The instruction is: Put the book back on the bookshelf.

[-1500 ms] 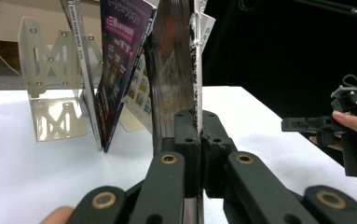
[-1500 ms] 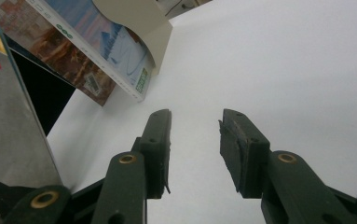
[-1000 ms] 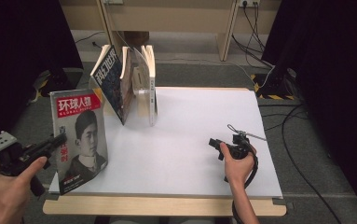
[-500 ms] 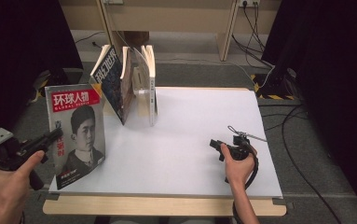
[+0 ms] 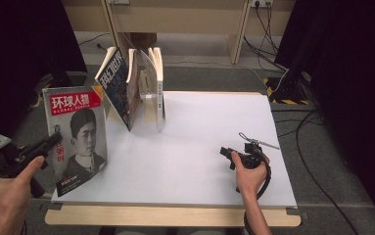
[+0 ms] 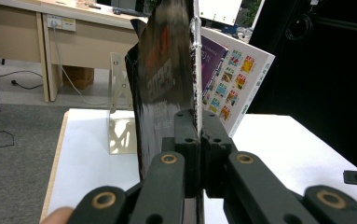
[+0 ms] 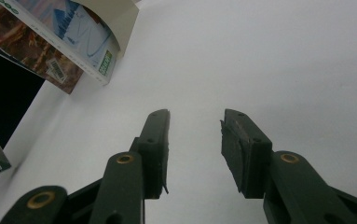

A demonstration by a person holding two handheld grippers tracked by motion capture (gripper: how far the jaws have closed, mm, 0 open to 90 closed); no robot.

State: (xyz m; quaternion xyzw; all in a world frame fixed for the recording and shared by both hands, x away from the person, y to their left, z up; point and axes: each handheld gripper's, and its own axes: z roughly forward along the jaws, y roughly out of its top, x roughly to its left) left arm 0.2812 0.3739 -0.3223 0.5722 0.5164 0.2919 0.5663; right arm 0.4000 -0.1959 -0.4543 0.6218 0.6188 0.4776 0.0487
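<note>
The magazine point(image 5: 77, 132) has a red title band with white characters and a dark portrait. The surface point(image 5: 199, 147) is white. Both claws are black.

my right gripper point(image 7: 195, 144) hovers with jaws apart over the white table point(image 7: 269, 60), nothing between them; leaning books point(image 7: 64, 42) stand beyond, up-left of it.

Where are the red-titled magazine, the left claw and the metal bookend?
red-titled magazine point(image 5: 77, 134), high view, middle of its front cover.
left claw point(image 6: 198, 135), left gripper view, where its fingertips pinch the magazine's edge.
metal bookend point(image 6: 118, 112), left gripper view, its upright plate.
</note>
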